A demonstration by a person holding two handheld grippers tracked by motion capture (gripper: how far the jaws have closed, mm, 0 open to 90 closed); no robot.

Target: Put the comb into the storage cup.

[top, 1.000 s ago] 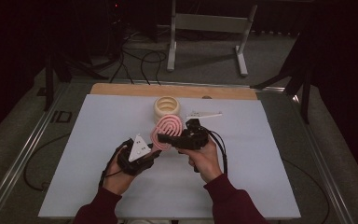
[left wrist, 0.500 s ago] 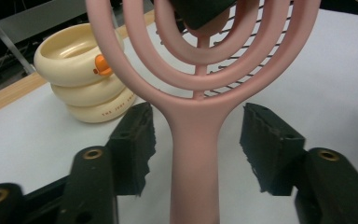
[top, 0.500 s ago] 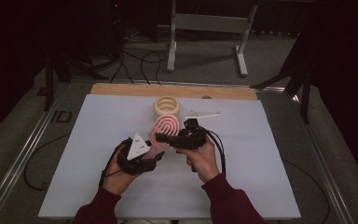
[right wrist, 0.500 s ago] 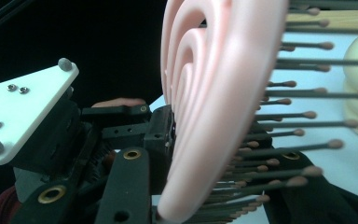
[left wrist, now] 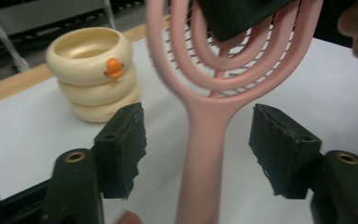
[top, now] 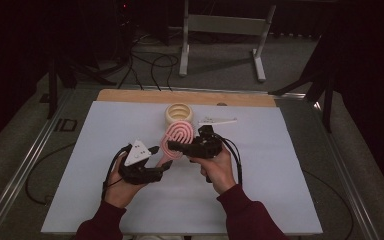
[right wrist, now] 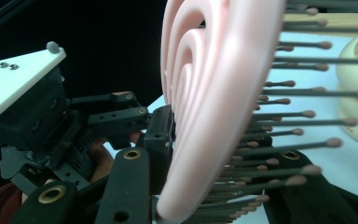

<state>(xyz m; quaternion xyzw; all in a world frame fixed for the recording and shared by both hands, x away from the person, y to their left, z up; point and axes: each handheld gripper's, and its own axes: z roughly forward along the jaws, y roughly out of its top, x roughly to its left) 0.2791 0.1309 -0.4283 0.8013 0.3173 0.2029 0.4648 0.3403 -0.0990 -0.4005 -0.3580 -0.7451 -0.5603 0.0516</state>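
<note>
The right gripper is clamping the pink hairbrush by its head above the table; the left gripper jaws, just opening, are standing apart around its handle, not touching; a cream ringed pot is sitting behind.

Left gripper fingers have just spread apart; right gripper fingers stay clamped
</note>
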